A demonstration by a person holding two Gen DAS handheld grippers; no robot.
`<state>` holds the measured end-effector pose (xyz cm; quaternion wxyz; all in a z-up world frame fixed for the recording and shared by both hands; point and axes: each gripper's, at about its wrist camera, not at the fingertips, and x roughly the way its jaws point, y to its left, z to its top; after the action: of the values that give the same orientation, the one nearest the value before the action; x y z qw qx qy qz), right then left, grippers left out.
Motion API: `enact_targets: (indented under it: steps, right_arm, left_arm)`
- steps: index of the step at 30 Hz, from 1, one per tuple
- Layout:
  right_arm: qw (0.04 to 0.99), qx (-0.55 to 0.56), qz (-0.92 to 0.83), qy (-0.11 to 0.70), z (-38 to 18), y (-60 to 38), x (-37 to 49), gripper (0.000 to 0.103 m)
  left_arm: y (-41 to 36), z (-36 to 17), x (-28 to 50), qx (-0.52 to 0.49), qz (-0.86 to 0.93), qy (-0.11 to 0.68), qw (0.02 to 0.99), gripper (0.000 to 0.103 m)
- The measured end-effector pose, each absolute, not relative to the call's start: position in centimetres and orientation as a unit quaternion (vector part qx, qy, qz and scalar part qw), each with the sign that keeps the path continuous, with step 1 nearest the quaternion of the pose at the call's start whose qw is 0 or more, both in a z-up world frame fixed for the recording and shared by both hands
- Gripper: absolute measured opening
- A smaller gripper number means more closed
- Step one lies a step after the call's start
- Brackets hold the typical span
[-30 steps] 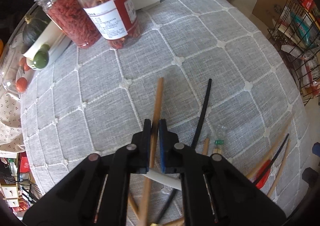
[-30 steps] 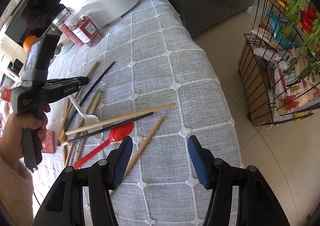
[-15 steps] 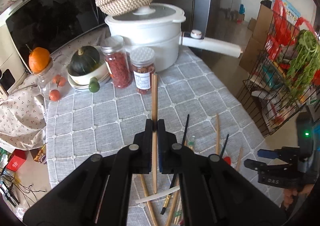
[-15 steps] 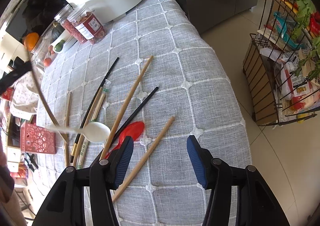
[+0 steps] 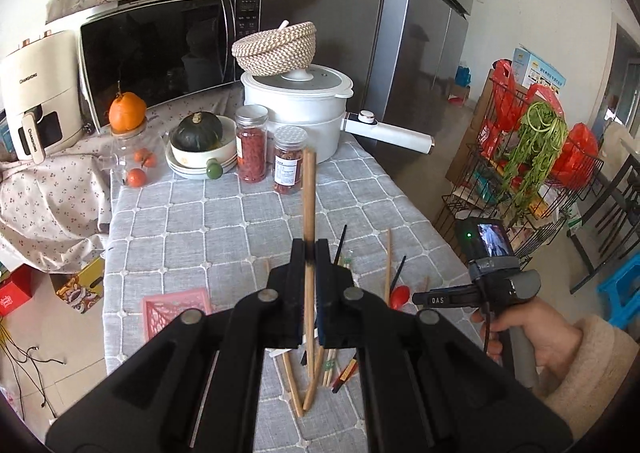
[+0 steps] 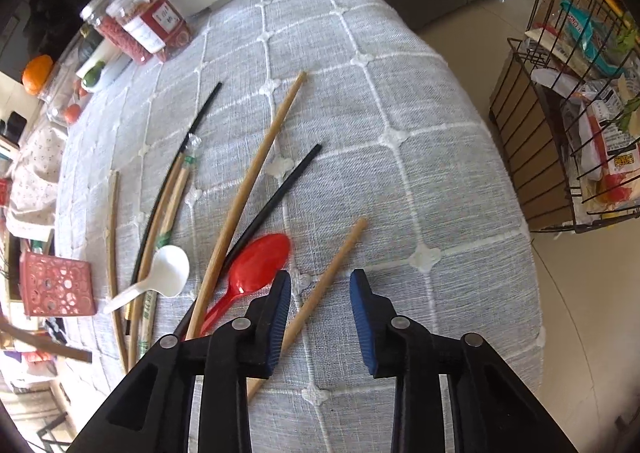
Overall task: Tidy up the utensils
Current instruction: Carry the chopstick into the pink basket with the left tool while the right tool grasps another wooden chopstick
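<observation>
My left gripper [image 5: 309, 249] is shut on a wooden chopstick [image 5: 309, 205] and holds it upright, high above the table. A pink perforated basket [image 5: 176, 311] stands below to the left; it also shows in the right wrist view [image 6: 56, 285]. My right gripper [image 6: 320, 285] is open and empty, low over a wooden chopstick [image 6: 332, 269] on the grey cloth. Beside it lie a red spoon [image 6: 256, 265], a white spoon [image 6: 160, 277], black chopsticks [image 6: 280, 193] and more wooden chopsticks [image 6: 256, 173].
At the back of the table stand two red-filled jars [image 5: 290, 165], a white pot [image 5: 300, 109] with a long handle, and a bowl holding a squash [image 5: 200, 141]. A wire rack of groceries [image 6: 580, 93] stands on the floor to the right of the table edge.
My left gripper has risen and tilted up with the chopstick in it. My right gripper has moved down and forward over the utensils, jaws still open.
</observation>
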<state>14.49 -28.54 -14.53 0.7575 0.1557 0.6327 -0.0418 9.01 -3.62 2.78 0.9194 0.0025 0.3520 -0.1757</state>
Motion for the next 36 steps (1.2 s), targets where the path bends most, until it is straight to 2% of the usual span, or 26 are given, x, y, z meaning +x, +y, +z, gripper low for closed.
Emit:
enact_targets:
  steps: [5,10,15,28,36]
  right_arm:
    - [0.764,0.098,-0.072,0.634,-14.6,-27.0,14.6,0.016]
    - [0.764,0.113,-0.074,0.63,-14.5,-27.2,14.5,0.006]
    - [0.776,0.128,-0.061,0.614,-13.4,-27.0,14.0,0.006]
    - [0.868,0.119,0.045,0.479,-2.5,-20.9,9.3,0.006]
    - [0.912,0.093,0.09,0.39,2.3,-17.0,7.5,0.006]
  left_arm:
    - [-1.6,1.4,7.8,-0.021,-0.167,0.354,0.92,0.005]
    - [0.2,1.5,7.0,-0.032,-0.162,0.341,0.926,0.005]
    - [2.5,2.5,6.5,-0.057,-0.157,0.321,0.932,0.005]
    - [7.0,6.0,4.2,-0.105,-0.107,0.208,0.966,0.005]
    - [8.1,4.7,5.6,-0.095,-0.064,0.183,0.976,0.005]
